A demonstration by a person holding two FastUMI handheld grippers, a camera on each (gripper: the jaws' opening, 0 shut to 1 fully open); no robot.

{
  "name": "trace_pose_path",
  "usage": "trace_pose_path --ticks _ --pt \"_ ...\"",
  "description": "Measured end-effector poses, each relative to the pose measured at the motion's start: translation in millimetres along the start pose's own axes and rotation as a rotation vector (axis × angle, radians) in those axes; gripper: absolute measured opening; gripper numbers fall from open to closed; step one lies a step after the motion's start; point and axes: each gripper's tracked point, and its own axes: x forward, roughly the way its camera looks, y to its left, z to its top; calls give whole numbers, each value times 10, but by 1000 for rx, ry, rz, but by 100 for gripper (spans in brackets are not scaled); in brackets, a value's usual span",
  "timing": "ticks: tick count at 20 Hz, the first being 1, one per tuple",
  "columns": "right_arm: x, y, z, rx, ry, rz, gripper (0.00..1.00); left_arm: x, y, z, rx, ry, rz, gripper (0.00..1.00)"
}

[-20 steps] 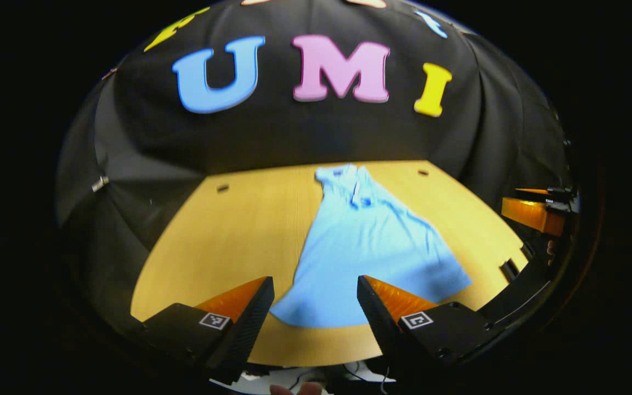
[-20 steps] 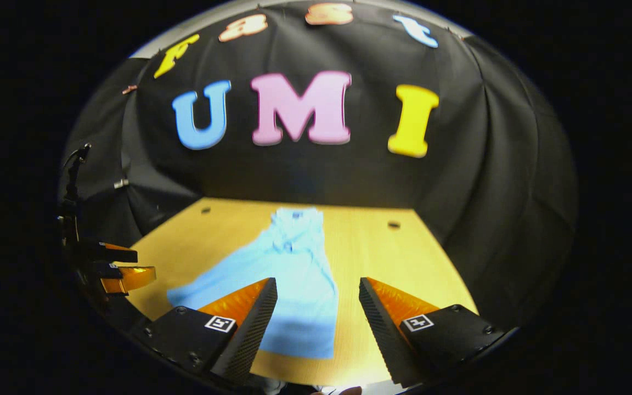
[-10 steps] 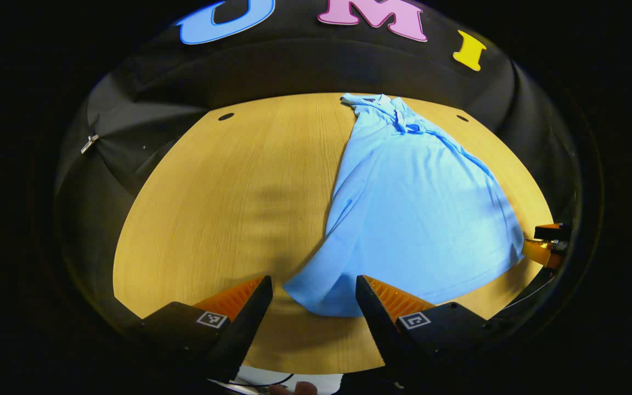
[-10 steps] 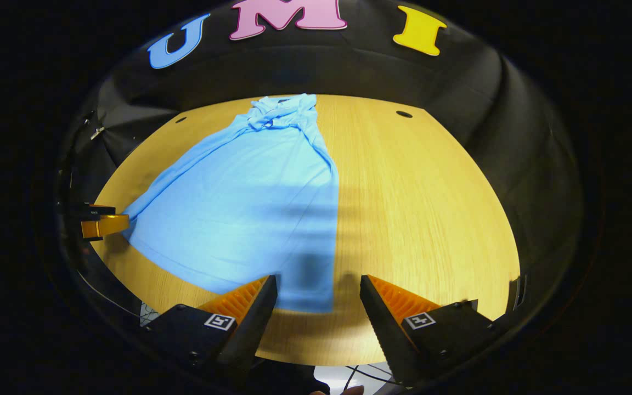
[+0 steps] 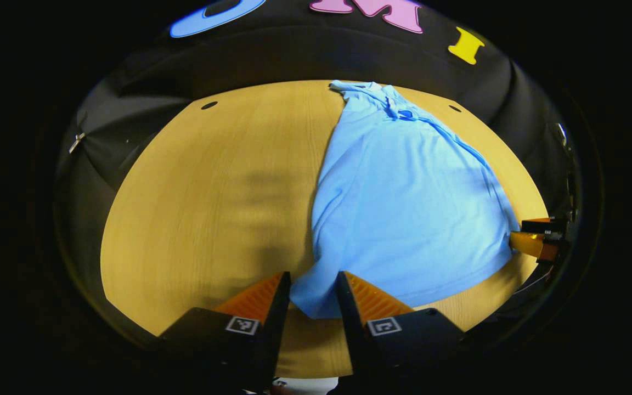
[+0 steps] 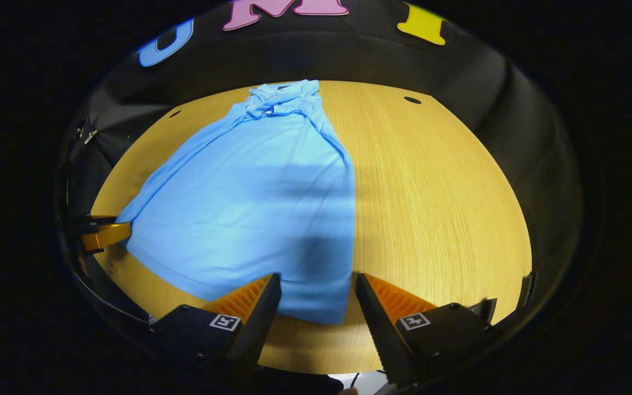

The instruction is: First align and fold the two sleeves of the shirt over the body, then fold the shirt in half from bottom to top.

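Note:
A light blue shirt [image 5: 404, 208] lies flat on the wooden table [image 5: 212, 192], collar at the far end, hem toward me, narrowing toward the collar. My left gripper [image 5: 313, 277] is low over the hem's left corner. Its fingers stand close together with a visible gap, and the corner's cloth lies between them. In the right gripper view the shirt [image 6: 250, 197] spreads to the left. My right gripper [image 6: 317, 280] is open, straddling the hem's right corner. Each gripper also appears at the other view's edge: the right gripper [image 5: 535, 241] and the left gripper [image 6: 102, 233].
The table [image 6: 431, 192] has bare wood on both sides of the shirt. Small dark holes sit near its far edge [image 5: 209, 105] [image 6: 412, 100]. Black cloth walls close in the back and sides. The near table edge runs just under my fingers.
Both grippers tipped down and came in low at the shirt's hem corners. The left fingers have drawn closer together around the left corner. The right gripper slid nearer the right corner.

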Motion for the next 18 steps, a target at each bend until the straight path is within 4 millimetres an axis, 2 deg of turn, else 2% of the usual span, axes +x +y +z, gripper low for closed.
trace_pose_path --ticks 1,2,4,5,6,7,10,13,15,18 --pt "28 20 36 -2 -10 4 81 -1 -35 21 0 -5 -7 51" --pt "39 61 36 -7 -14 14 77 16 -46 17 -3 -6 -7 34" --pt "38 129 54 -13 -24 34 47 35 -81 50 -9 -17 -1 16" --pt "61 166 65 -10 -24 40 30 47 -85 56 -8 -17 5 10" --pt "57 182 70 -1 -30 38 25 25 -86 42 -5 -20 9 7" --pt "74 195 64 1 -34 42 11 15 -85 37 -3 -19 10 7" --pt "61 184 88 29 -42 60 5 15 -109 71 -29 -26 -15 6" --pt "6 105 242 78 -83 68 5 -58 -98 330 -66 -82 -28 6" --pt "-61 67 513 99 -142 78 5 -147 -123 664 -73 -146 -38 6" --pt "-133 -15 1085 127 -244 88 5 -249 -151 1226 -97 -230 -51 6"
